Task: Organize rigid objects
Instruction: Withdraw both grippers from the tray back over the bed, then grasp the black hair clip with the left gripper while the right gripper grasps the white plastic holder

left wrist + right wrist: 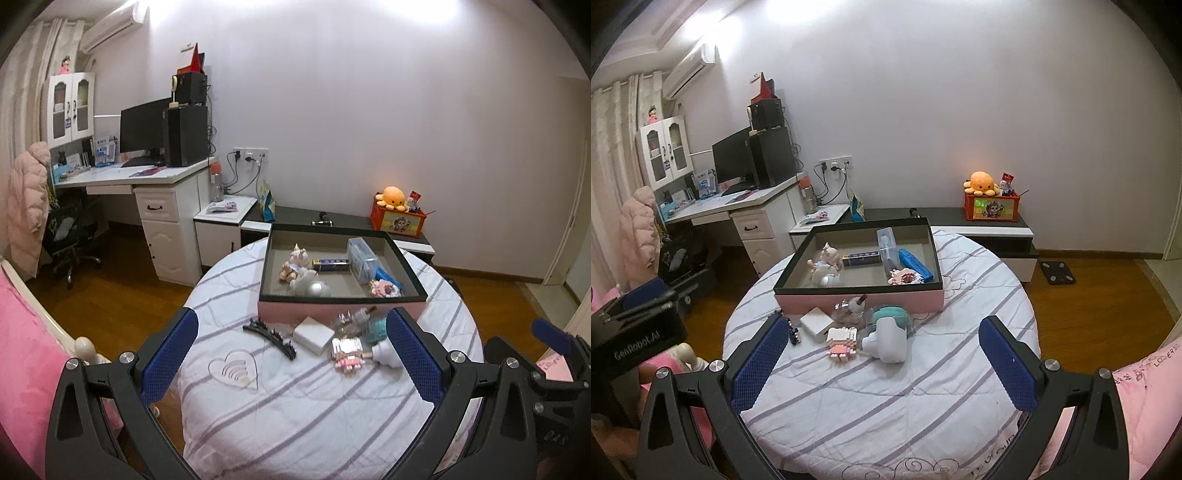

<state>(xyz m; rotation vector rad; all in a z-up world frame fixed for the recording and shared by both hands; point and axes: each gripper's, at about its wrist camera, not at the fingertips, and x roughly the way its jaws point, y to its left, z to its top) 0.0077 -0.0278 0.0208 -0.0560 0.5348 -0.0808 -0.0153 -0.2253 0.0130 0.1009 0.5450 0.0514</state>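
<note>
Left gripper [291, 354] spread wide, empty, right gripper [886, 360] likewise agape, white charger block [313, 335], black hair clip [271, 336], pink brick figure [842, 343], white plug device [886, 341] clustered ahead between fingers, beside pink box [860, 301] on striped round table [886, 406].

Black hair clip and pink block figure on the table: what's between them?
A white square box lies between the black hair clip and the pink block figure, clearest in the left wrist view.
</note>
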